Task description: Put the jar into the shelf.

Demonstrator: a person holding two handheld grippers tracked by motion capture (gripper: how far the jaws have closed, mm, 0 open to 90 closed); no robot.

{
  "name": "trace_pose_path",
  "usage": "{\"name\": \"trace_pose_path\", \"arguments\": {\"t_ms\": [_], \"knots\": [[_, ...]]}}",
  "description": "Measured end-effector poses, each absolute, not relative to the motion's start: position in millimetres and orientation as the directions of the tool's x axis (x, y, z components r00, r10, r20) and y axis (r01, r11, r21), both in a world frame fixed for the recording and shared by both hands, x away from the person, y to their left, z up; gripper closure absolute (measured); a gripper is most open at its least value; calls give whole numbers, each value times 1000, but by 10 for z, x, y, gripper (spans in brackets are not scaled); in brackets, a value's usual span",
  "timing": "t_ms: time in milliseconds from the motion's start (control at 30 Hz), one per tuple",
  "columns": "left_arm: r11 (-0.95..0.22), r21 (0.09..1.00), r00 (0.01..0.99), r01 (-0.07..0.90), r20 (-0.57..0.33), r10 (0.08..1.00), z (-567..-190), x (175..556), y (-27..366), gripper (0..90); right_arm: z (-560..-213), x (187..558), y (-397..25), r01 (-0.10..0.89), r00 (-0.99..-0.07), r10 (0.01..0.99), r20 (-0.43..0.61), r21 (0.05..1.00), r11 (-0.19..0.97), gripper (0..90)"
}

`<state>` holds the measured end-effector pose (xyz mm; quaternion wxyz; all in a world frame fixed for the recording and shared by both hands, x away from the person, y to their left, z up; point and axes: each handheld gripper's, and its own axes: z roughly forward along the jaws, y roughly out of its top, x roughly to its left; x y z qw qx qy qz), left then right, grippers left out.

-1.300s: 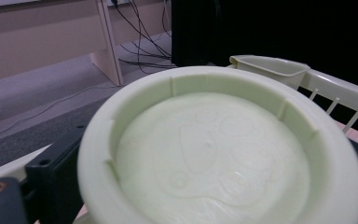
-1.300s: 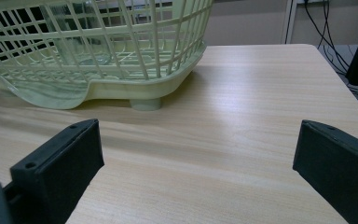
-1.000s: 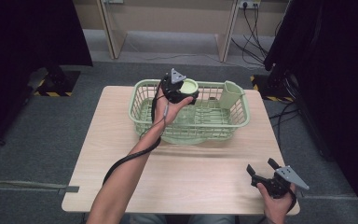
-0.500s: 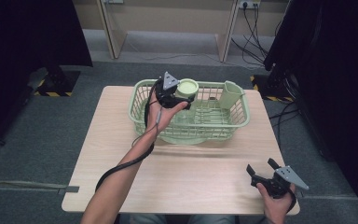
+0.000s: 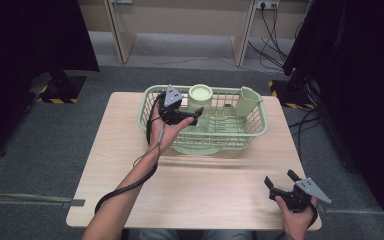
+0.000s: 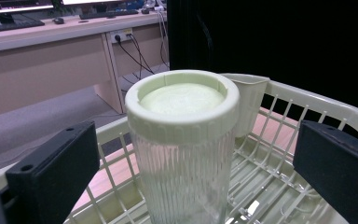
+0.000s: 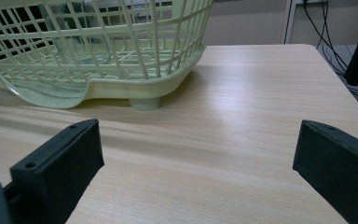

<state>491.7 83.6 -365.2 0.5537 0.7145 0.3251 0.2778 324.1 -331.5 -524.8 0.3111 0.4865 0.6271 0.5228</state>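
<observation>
Both forearms are bare, no sleeves. Each black gripper has blocky jaws with a small screw hole, a grey three-cornered plate and a black cable.

a ribbed clear jar with a pale green screw lid stands upright in the green dish basket, near its back rim, between my open left tongs.

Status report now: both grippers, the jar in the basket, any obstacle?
Left gripper open, facing the lidded jar without touching it. Right gripper open, empty, over the table. Jar upright in the basket. No obstacle seen.
</observation>
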Motion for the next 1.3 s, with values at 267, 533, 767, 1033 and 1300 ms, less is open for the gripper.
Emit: {"name": "trace_pose_path", "arguments": {"t_ms": [267, 533, 767, 1033, 1300], "knots": [[-160, 978, 642, 130, 40, 766, -3786, 4670, 940, 0, -5248, 3240, -3314, 284, -333, 936, 117, 959, -18, 14], [-139, 985, 655, 97, 42, 754, -3996, 4350, 1027, 0, -5248, 3239, -3314, 285, -334, 936, 115, 959, -17, 14], [-133, 987, 669, 95, 36, 742, -4269, 4106, 1117, 2, -5249, 3239, -3314, 284, -334, 936, 114, 959, -16, 14], [-132, 981, 676, 142, 1, 737, -4661, 3916, 1292, 2, -5249, 3239, -3312, 282, -334, 936, 113, 959, -15, 14], [-120, 980, 684, 159, -22, 729, -4973, 3719, 1416, 1, -5249, 3239, -3311, 282, -333, 936, 112, 959, -15, 14]]}}
